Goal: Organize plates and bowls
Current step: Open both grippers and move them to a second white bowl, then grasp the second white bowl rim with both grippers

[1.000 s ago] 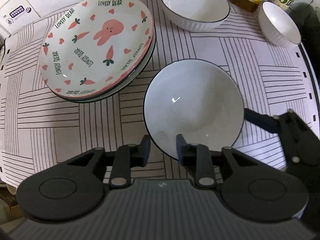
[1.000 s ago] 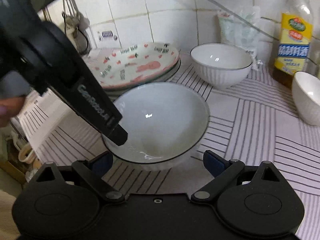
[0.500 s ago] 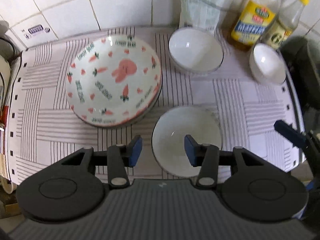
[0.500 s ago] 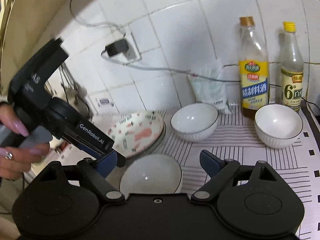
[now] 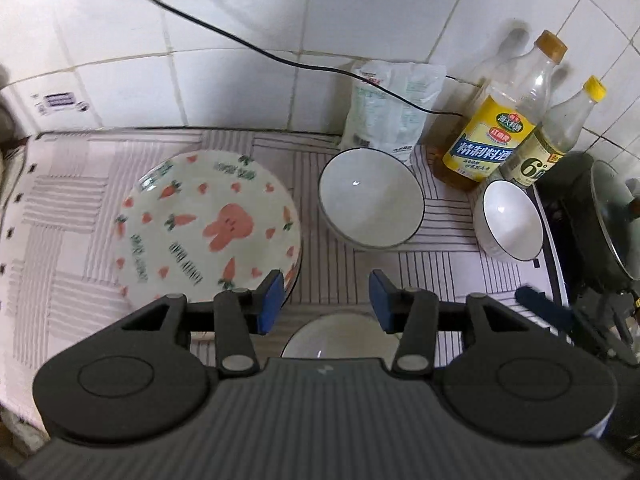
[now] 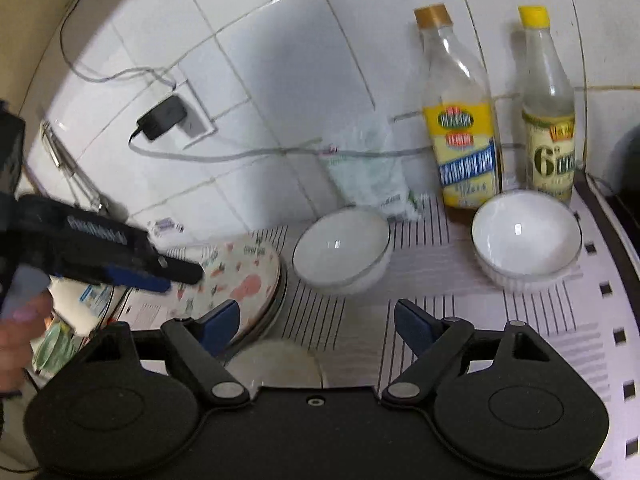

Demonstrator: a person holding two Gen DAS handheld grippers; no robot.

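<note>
A rabbit-and-carrot plate (image 5: 208, 226) tops a stack of plates on the striped mat (image 5: 72, 208); it also shows in the right wrist view (image 6: 240, 280). A white bowl (image 5: 371, 198) stands mid-back, a smaller white bowl (image 5: 510, 220) at the right, and a third bowl (image 5: 336, 338) lies near the front, half hidden under my left gripper (image 5: 326, 300). My left gripper is open and empty, high above the mat. My right gripper (image 6: 316, 324) is open and empty, above the near bowl (image 6: 276, 366).
Two bottles (image 5: 496, 128) (image 5: 556, 136) and a plastic bag (image 5: 394, 106) stand against the tiled wall. A dark pan with a lid (image 5: 604, 216) sits at the right. A cable (image 5: 280, 56) runs from a wall plug (image 6: 162, 118).
Both grippers have risen and pulled back from the near bowl, left resting on the mat. The left jaws have opened wider. The views now take in the wall.
</note>
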